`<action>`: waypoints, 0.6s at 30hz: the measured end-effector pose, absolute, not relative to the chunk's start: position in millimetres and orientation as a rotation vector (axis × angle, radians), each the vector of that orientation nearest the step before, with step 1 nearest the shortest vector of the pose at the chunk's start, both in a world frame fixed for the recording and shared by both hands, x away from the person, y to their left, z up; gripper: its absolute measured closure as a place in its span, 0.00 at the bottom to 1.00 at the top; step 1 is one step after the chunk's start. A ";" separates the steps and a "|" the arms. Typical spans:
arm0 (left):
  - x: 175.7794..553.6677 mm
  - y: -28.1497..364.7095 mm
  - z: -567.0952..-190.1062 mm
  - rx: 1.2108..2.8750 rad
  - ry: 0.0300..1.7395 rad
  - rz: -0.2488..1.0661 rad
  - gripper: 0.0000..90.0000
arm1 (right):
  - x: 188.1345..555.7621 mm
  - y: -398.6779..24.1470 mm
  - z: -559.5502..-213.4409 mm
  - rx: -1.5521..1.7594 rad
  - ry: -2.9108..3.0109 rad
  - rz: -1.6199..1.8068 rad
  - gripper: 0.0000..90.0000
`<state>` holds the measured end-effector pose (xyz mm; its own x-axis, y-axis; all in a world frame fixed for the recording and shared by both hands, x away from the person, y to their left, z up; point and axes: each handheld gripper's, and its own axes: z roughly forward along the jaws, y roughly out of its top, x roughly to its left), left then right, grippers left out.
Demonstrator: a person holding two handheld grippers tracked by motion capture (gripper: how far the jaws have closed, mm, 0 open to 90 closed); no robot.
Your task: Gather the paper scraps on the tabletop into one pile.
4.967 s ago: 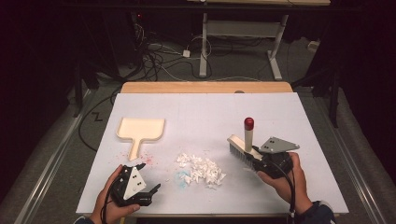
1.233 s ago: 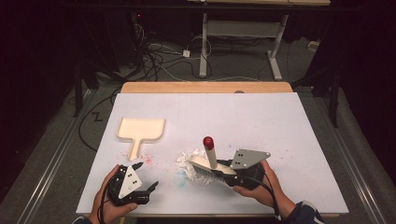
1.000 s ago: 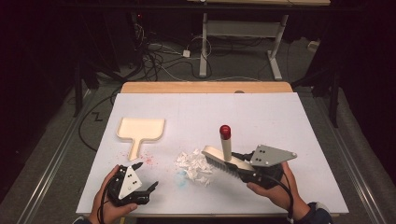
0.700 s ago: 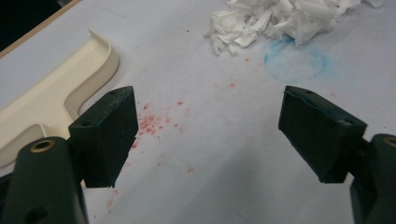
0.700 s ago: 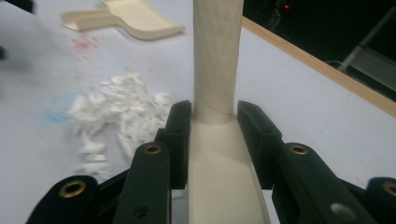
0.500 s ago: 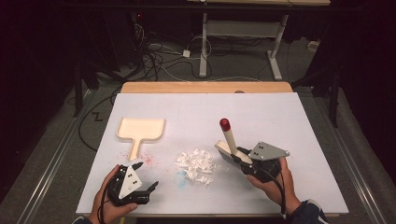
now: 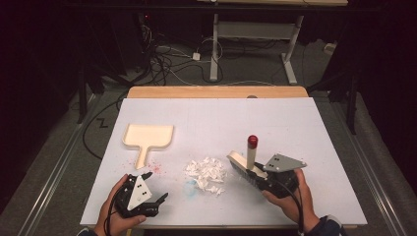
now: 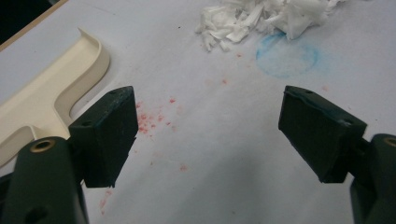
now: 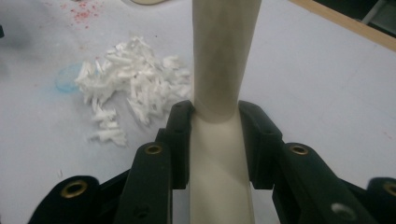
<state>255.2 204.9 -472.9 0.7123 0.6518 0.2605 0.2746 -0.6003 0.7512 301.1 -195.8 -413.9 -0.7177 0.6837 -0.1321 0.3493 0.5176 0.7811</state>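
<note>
Brush [image 7: 244, 163] is the thing being held, a cream one with a flat head, dark bristles under it and a round smooth handle that ends in a red cap. It sits on the right part of the bench [image 7: 295, 123], head down near the white top, handle poking up and tilted a bit. The right tongs [image 7: 257, 177] are clenched on the brush; in the right gripper view the two black pads squeeze the pale handle [image 9: 219, 140] from both sides. A hand [image 7: 290, 196] wraps around the black body of the tongs, and a grey three-cornered plate sits on top.

Just left of the brush head lies a pile of paper bits [image 7: 206, 172]. They are white, small, torn and crumpled, heaped loosely. A faint blue round smudge [image 8: 286, 57] marks the bench right beside the pile.

Further left, red specks [image 8: 149, 116] are sprinkled on the bench. Beyond them lies a dustpan [image 7: 147, 137], cream, smooth plastic, with a wide flat scoop, a raised rim and a short handle pointing toward the person.

The left tongs [image 8: 205, 130] rest low at the near left of the bench, wide apart and grasping nothing, with bare white bench between the black blocky pads.
</note>
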 end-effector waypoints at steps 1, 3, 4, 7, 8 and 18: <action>255.2 205.0 -472.7 2.203 0.701 0.686 0.21 | 301.0 -189.2 -415.1 0.849 2.329 1.066 0.76; 255.0 205.1 -472.4 2.201 0.701 0.690 0.21 | 302.5 -175.5 -418.6 0.840 2.317 1.054 0.76; 255.0 205.1 -472.5 2.199 0.700 0.687 0.21 | 303.9 -169.5 -420.7 0.840 2.315 1.056 0.76; 254.8 204.3 -472.6 2.207 0.693 0.689 0.21 | 306.0 -152.7 -427.1 0.863 2.296 1.057 0.76; 254.7 204.3 -472.6 2.210 0.691 0.690 0.21 | 306.8 -148.0 -428.4 0.868 2.278 1.052 0.76; 256.3 204.1 -473.3 2.203 0.691 0.680 0.21 | 314.3 -125.9 -417.6 0.896 2.219 1.214 0.76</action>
<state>256.3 204.1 -473.3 0.7176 0.6470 0.2577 0.2682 -0.5983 0.7551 314.3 -125.9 -417.6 -0.6852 0.7240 -0.0796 0.3235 0.4004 0.8573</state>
